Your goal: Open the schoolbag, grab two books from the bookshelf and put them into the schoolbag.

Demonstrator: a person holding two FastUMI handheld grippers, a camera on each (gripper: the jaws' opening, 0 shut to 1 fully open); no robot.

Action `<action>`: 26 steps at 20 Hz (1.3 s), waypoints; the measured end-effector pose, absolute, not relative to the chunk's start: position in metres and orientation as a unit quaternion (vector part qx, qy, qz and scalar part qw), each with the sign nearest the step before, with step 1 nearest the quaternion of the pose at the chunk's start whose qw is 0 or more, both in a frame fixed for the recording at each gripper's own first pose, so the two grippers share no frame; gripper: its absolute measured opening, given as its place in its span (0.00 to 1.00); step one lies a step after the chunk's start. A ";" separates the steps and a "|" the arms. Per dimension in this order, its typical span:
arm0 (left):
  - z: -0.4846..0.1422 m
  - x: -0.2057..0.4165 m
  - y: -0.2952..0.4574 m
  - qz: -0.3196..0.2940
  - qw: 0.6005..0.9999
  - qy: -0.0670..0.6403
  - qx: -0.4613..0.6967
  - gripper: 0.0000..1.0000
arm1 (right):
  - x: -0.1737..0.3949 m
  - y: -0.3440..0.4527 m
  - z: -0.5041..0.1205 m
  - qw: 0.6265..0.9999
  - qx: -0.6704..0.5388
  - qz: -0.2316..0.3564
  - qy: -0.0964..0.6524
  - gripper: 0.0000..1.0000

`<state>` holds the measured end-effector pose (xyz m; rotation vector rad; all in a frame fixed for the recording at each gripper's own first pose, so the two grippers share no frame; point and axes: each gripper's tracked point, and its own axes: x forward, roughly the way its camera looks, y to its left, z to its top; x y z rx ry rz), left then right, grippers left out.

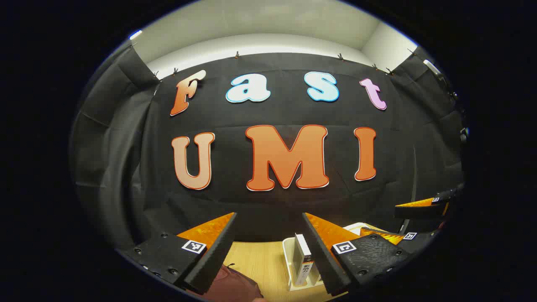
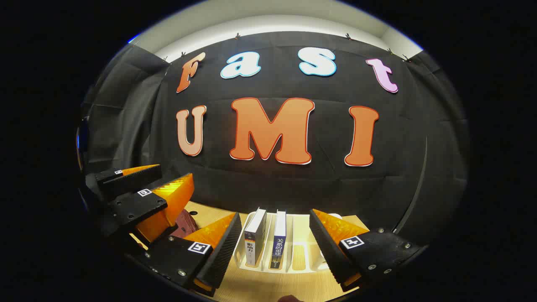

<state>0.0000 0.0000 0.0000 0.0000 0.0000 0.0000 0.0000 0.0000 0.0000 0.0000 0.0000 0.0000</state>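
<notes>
- 2 books: one with a white spine, one with a blue spine, both upright in the rack in the right gripper view.
- 1 white book rack, several slots, the two books in neighbouring slots on its left side.
- 1 schoolbag, dark red, partly seen at the bottom of the left gripper view.
- 2 grippers: left gripper, right gripper, two fingers each, fingers spread apart, nothing between them.
- 1 wooden table.
- In the left gripper view, 1 book is visible in the rack; a second cannot be made out.
</notes>
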 end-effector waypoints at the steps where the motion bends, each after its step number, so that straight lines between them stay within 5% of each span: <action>1: -0.001 0.001 -0.001 0.001 1.000 0.001 0.000 0.95 | 0.000 0.000 -0.001 1.000 0.000 0.000 0.002 0.96; 26: -0.012 -0.006 -0.001 0.001 1.000 0.011 0.010 0.93 | -0.003 -0.003 -0.006 1.000 -0.006 -0.010 0.011 0.96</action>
